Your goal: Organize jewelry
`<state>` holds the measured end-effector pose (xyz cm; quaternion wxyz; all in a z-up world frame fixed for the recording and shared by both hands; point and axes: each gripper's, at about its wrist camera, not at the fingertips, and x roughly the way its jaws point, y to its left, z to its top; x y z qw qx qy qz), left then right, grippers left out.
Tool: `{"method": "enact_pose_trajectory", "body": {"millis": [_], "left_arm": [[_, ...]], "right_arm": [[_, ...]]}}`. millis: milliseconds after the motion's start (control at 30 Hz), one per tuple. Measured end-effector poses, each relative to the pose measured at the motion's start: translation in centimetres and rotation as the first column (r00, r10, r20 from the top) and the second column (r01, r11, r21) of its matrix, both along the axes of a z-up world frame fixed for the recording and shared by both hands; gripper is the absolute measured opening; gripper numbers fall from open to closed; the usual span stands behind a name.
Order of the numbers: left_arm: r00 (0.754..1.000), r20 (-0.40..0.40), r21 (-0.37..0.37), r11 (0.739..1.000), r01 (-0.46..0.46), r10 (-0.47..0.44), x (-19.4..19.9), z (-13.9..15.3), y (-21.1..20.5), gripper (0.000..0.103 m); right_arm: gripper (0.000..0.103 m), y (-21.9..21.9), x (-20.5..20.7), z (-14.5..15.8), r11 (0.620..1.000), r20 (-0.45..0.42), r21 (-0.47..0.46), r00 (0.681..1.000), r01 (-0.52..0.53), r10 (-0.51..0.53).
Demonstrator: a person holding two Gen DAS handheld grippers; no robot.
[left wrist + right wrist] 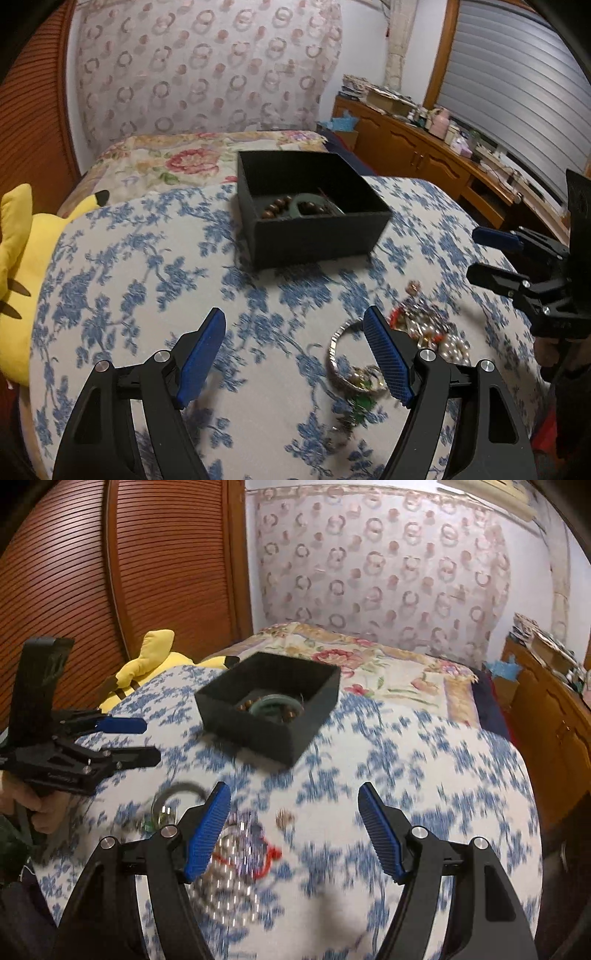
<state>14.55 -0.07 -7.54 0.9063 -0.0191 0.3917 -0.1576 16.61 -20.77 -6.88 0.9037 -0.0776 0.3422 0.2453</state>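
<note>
a bed (155,266) carries everything, spread with a white cover printed in blue flowers; a second, pink-flowered quilt (177,158) lies toward the head. on the blue cover sits a black open box (317,236), and nearer — well apart from it — a loose heap of jewelry (424,325) with a silver bangle (338,347) beside it. a yellow plush toy (22,280) lies at the bed's edge.

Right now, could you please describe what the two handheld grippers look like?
Both match: the left gripper and right gripper have angular black frames with silver pivot bolts, and each finger carries a ribbed blue pad. Seen from the other camera, each has a black upright plate behind its fingers.
</note>
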Motion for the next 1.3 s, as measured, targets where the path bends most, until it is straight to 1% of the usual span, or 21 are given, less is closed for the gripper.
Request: {"method": "enact_pose_trajectory", "body": {"millis": [133,167,233,367,433,500,600,633,700,833,967,1067,1167,1300], "left_arm": [[0.999,-0.025,0.0,0.999,0.04,-0.04,-0.2,-0.6,-1.0,0.056],[0.998,-0.03,0.002,0.999,0.048,-0.048,-0.1,-0.8,-1.2,0.054],[0.997,-0.047,0.007,0.998,0.068,-0.068,0.0,-1.2,-1.8,0.042],[0.993,-0.074,0.026,0.995,0.094,-0.092,0.4,-2.1,-2.7,0.032],[0.991,-0.089,0.03,0.994,0.103,-0.1,0.8,-2.6,-3.0,0.021],[0.989,-0.101,0.034,0.993,0.109,-0.105,1.2,-2.9,-3.1,0.017],[0.99,-0.086,0.068,0.991,0.119,-0.113,1.3,-3.0,-3.6,0.017],[0.99,-0.08,0.077,0.99,0.121,-0.115,1.3,-3.0,-3.7,0.011],[0.991,-0.075,0.09,0.989,0.121,-0.115,1.1,-2.9,-3.8,0.005],[0.994,-0.06,0.065,0.993,0.095,-0.091,0.1,-2.6,-3.2,0.004],[0.998,-0.019,0.047,0.997,0.06,-0.06,-1.4,-1.8,-2.4,0.004],[0.999,0.01,0.02,0.999,0.037,-0.037,-2.2,-1.0,-1.5,0.004],[0.999,0.043,0.016,1.0,0.011,-0.012,-2.7,-0.2,-0.8,0.004],[0.998,0.063,0.0,1.0,-0.004,0.004,-3.3,0.4,-0.1,0.004]], "right_arm": [[0.067,-0.8,-1.5,-1.2,1.0,-0.022,0.01,1.0,0.021,-0.021],[0.066,-1.0,-1.9,-1.4,1.0,-0.026,0.014,0.999,0.025,-0.025],[0.066,-1.1,-2.5,-1.7,0.999,-0.028,0.018,0.999,0.031,-0.03],[0.066,-1.0,-3.2,-1.8,0.999,-0.028,0.028,0.999,0.043,-0.042],[0.066,-1.1,-3.6,-2.0,0.998,-0.028,0.03,0.998,0.049,-0.048],[0.066,-1.1,-3.9,-2.1,0.998,-0.028,0.029,0.998,0.052,-0.051],[0.066,-1.2,-4.3,-2.3,0.998,-0.029,0.033,0.998,0.054,-0.053],[0.066,-1.2,-4.4,-2.4,0.998,-0.028,0.034,0.998,0.054,-0.053],[0.066,-1.2,-4.6,-2.6,0.998,-0.028,0.038,0.998,0.052,-0.05],[0.063,-0.7,-4.6,-2.9,0.999,-0.033,0.032,0.999,0.042,-0.041],[0.058,0.1,-4.3,-3.0,0.999,-0.038,0.022,0.999,0.028,-0.027],[0.056,0.8,-3.8,-2.9,1.0,-0.036,0.015,0.999,0.027,-0.026],[0.056,1.3,-3.1,-2.9,1.0,-0.04,0.013,0.999,0.022,-0.022],[0.055,2.1,-1.6,-3.3,1.0,-0.074,0.007,0.997,0.007,-0.007]]}}
